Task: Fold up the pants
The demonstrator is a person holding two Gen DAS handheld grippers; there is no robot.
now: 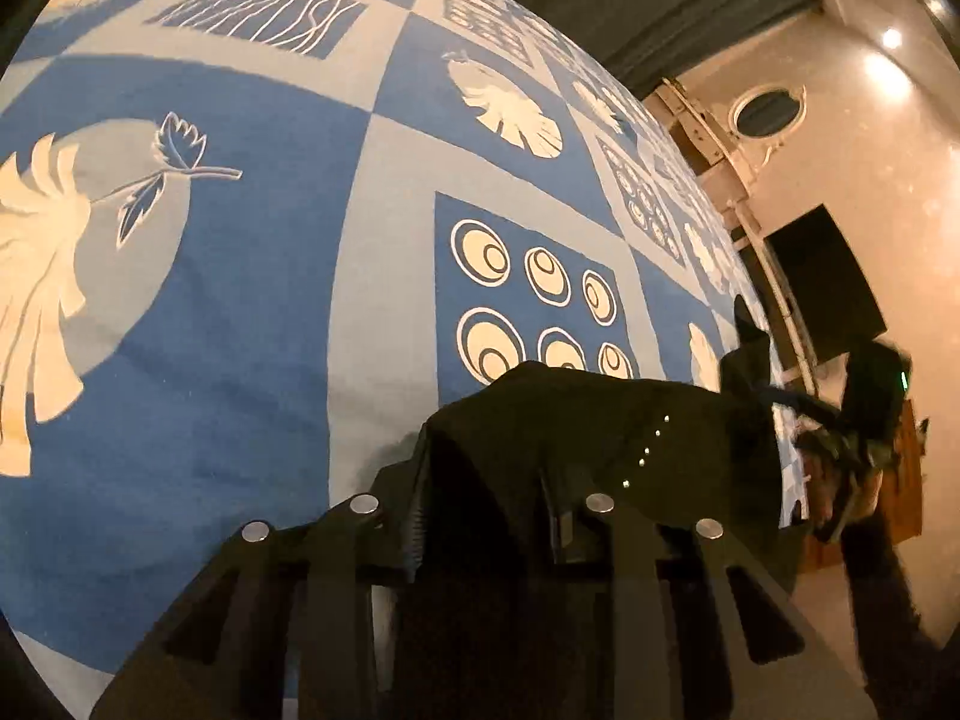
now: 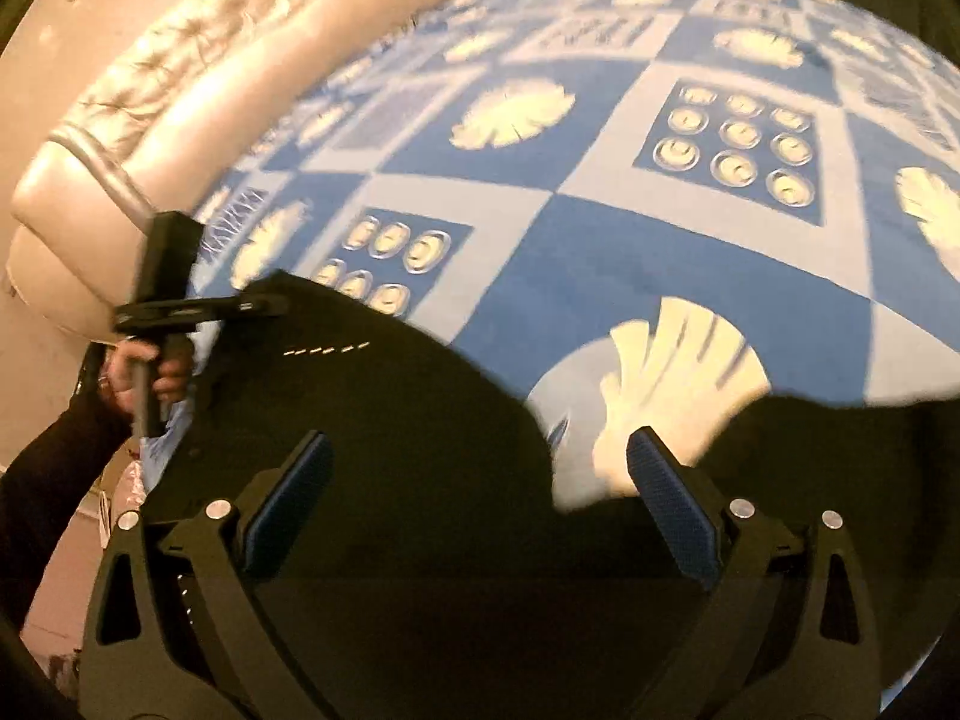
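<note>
Black pants point(image 1: 576, 420) lie on a bed with a blue and white patterned bedspread point(image 1: 258, 276). My left gripper point(image 1: 486, 516) is shut on the near edge of the pants, and the cloth drapes over its fingers. In the right wrist view the pants point(image 2: 384, 420) spread dark under my right gripper point(image 2: 480, 468), which is open with its blue pads point(image 2: 288, 492) wide apart just above the cloth. The left gripper also shows in the right wrist view point(image 2: 264, 303), at the far left edge of the pants. The right gripper shows blurred at the right in the left wrist view point(image 1: 840, 438).
A beige tufted headboard point(image 2: 180, 78) runs along the far left of the bed. The bedspread point(image 2: 630, 252) stretches beyond the pants. A beige wall with a round vent point(image 1: 768, 111) and a dark screen point(image 1: 828, 282) stand right of the bed.
</note>
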